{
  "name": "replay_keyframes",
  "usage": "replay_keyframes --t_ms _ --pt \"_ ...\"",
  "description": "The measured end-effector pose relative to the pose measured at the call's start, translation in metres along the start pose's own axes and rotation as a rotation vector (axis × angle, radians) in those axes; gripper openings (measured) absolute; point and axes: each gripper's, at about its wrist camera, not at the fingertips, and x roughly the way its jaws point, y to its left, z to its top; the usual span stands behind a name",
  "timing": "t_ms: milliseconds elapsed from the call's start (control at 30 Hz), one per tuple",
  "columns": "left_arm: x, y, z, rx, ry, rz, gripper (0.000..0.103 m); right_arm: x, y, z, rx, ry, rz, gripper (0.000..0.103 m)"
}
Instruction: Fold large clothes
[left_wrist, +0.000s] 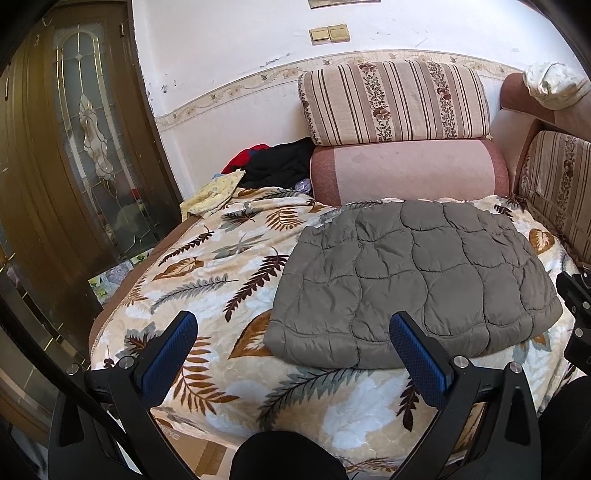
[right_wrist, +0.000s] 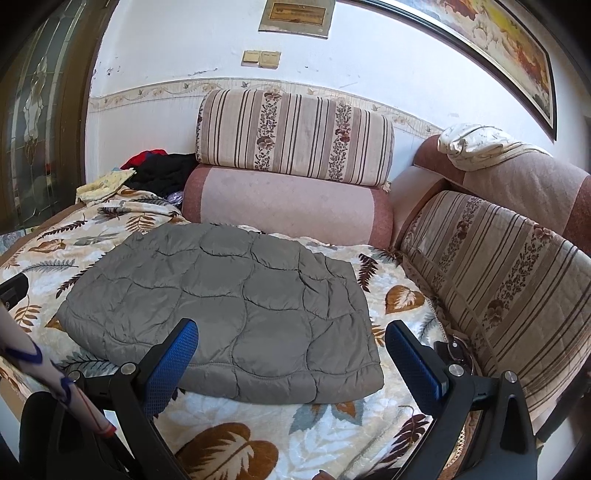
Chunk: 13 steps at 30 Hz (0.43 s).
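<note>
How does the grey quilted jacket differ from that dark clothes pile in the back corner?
The grey quilted jacket lies folded into a flat, neat rectangle mid-blanket; the dark clothes pile is crumpled in a heap against the wall. The jacket is one puffy grey piece; the pile mixes black and red fabric. Both rest on the leaf-print blanket, untouched by either gripper.

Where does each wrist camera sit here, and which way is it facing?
Left wrist: behind the open left gripper, looking forward at the folded grey quilted jacket from its left; the person's dark knee shows below.
Right wrist: behind the open right gripper, facing the jacket from its right; a forearm shows at the left edge.
Shared: jacket, leaf-print blanket, striped cushion, dark clothes pile.
</note>
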Motion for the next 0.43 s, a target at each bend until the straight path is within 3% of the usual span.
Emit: replay_keyframes --t_ms 200,333,433 --pt "-0.0009 0.0033 -0.0019 -0.007 -0.005 -0.017 0.103 -0.0050 0.0043 0.0029 -0.010 -0.005 -0.006 0.103" --pt "-0.0044 0.0091 -0.0053 -0.034 -0.023 -0.069 0.103 -0.0068 0.0070 0.0035 -0.008 -0.004 -0.002 0.103" --pt "-0.0068 0.0083 -0.0044 -0.019 -0.052 -0.047 0.103 -0.0050 0.0083 0.0040 -0.004 0.005 0.018 0.103"
